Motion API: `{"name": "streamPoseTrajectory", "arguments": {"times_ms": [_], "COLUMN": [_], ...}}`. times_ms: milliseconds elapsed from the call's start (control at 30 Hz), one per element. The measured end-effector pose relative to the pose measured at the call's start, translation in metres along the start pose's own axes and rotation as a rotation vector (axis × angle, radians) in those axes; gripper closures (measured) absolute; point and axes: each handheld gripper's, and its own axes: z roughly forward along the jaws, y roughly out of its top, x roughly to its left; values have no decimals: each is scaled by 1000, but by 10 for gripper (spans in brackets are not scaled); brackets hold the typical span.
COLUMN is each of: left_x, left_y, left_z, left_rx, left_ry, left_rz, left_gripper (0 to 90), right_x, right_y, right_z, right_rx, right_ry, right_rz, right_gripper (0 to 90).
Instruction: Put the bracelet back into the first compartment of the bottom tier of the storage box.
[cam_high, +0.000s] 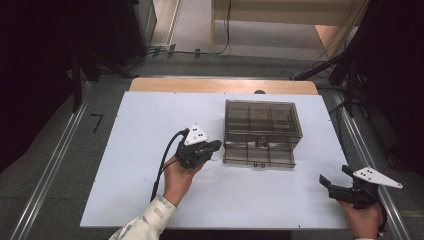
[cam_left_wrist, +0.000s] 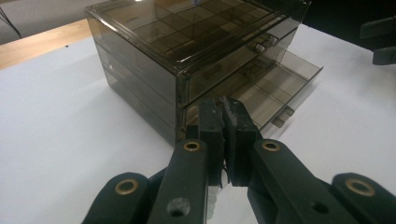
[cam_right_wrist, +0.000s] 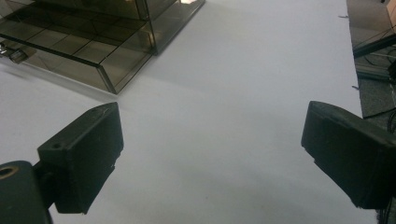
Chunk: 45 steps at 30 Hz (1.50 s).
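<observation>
Nearest, at the lower right of the high view: right gripper (cam_high: 336, 181), black, two-jawed, grey three-cornered plate on top, held in the person's right hand (cam_high: 364, 220) at the right edge of the white rectangular table sheet (cam_high: 130, 165). Jaws spread wide, nothing between them; bare white sheet between the jaws in the right gripper view (cam_right_wrist: 212, 158). Well apart from the drawer box.

Next, left of centre: left gripper (cam_high: 216, 145), black, same plate on top, black cable (cam_high: 162, 167) trailing back toward the sleeve. Held in the left hand (cam_high: 177, 177). Jaws pressed together, nothing seen between the pads (cam_left_wrist: 223, 140). Tips just beside the lower left front corner of the box; touching or not, cannot tell.

Beyond: smoke-tinted clear plastic drawer box (cam_high: 262, 122), low and rectangular, gridded into compartments, standing upright on the sheet right of centre. Bottom drawer (cam_high: 259, 155) pulled partway out toward the person, its small front handle (cam_left_wrist: 283, 115) visible. Upper drawer shut, handle (cam_left_wrist: 261, 45) showing. Contents of compartments not discernible.

Farthest: bare wooden table edge (cam_high: 220, 85) past the sheet.
</observation>
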Motion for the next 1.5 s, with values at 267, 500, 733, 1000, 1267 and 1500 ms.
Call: {"name": "streamPoseTrajectory", "arguments": {"times_ms": [267, 500, 733, 1000, 1267, 1500], "left_x": [-5, -8, -12, -17, -17, -18], "left_y": [7, 10, 13, 14, 13, 11], "left_z": [8, 15, 25, 40, 52, 59], "left_rx": [-8, -11, -19, -15, -16, -6], "left_ry": [-11, -18, -18, -22, -9, -8], "left_rz": [7, 5, 16, 21, 19, 20], "left_gripper": [881, 881, 881, 881, 881, 880], "right_x": [0, 0, 0, 0, 0, 0], "right_y": [0, 0, 0, -1, -1, -1], "right_z": [0, 0, 0, 0, 0, 0], "right_rx": [-1, 0, 2, 2, 2, 3], "right_ry": [-1, 0, 1, 1, 4, 2], "right_rz": [4, -1, -3, -4, -4, -4], "right_gripper": [42, 42, 42, 42, 42, 42]}}
